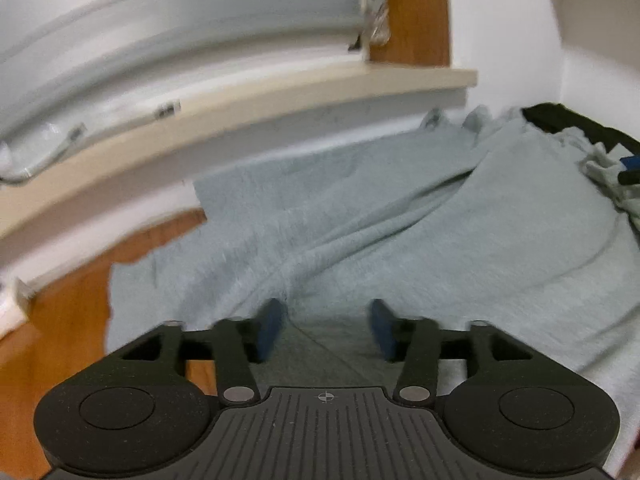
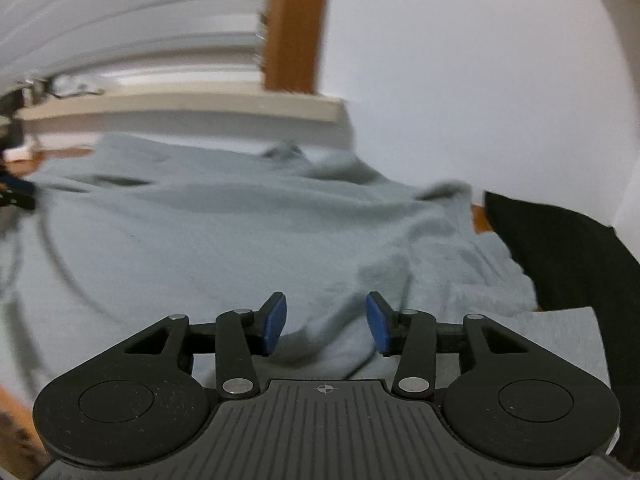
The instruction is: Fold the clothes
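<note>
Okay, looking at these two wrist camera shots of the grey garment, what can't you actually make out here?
- Grey garment: its type and full outline; both views crop it, and the gripper bodies cover its near part.
- Black cloth: cut off by the right edge, identity unclear.
- Items on the ledge: motion blur, left wrist view.
- Table: mostly covered by the garment.

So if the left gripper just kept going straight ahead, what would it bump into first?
Most likely the grey cloth. The left gripper points down at it with open jaws and nothing between them. How far off the cloth is, the picture does not show.
</note>
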### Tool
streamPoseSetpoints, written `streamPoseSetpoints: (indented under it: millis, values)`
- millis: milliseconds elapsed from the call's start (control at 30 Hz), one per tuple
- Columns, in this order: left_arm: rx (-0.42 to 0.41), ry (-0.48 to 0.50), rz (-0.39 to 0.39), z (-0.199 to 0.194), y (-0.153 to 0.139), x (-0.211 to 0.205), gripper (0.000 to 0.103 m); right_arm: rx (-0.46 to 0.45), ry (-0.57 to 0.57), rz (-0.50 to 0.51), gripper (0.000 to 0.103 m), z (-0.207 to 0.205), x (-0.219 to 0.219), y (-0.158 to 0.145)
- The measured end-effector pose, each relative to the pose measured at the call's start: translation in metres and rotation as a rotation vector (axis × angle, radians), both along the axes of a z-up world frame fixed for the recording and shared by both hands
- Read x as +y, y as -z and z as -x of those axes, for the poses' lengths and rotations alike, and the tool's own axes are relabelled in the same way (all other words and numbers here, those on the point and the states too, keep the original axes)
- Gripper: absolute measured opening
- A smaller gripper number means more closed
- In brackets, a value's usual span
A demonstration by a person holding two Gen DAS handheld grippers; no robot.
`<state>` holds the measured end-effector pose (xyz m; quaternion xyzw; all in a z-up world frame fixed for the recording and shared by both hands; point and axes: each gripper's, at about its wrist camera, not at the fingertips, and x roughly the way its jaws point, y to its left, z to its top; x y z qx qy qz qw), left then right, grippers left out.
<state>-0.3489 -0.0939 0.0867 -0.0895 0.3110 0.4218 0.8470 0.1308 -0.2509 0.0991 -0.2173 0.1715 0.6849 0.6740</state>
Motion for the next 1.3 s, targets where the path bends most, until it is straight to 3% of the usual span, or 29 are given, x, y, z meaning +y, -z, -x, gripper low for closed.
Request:
streamPoseSetpoints:
  millis: [133,200,367,433,667,900,967,1033,1300]
  values:
    - [-0.024,0.069,0.002,-0.005,-0.007,-0.032,0.067,0.072,-0.114,0.051,0.049,0.019,-0.009,0.004]
    - [-0.001,0.09,0.016,-0.01,-0.003,-0.044,0.066,0.028,-0.146,0.093,0.047,0.03,-0.01,0.008]
    - [0.064,0.077,0.071,-0.005,0.014,-0.053,0.057,-0.056,-0.076,0.16,0.046,0.016,-0.019,0.012]
    - [0.036,0.058,0.092,0.005,0.018,-0.05,0.058,-0.078,-0.011,0.166,0.046,0.003,-0.028,0.011]
    - [0.03,0.065,0.077,0.011,0.016,-0.061,0.058,-0.047,0.017,0.151,0.047,-0.009,-0.049,0.007]
    - [0.043,0.182,0.052,0.006,0.002,-0.098,0.057,-0.012,-0.164,0.085,0.046,0.021,-0.06,-0.01]
    - [0.041,0.226,0.083,0.007,0.001,-0.105,0.045,-0.015,-0.212,0.099,0.046,0.03,-0.061,-0.007]
    - [0.04,0.255,0.116,0.01,0.001,-0.111,0.042,-0.013,-0.255,0.117,0.046,0.037,-0.061,-0.003]
    - [0.066,0.251,0.127,0.027,0.004,-0.125,0.042,0.01,-0.338,0.09,0.047,0.044,-0.073,-0.008]
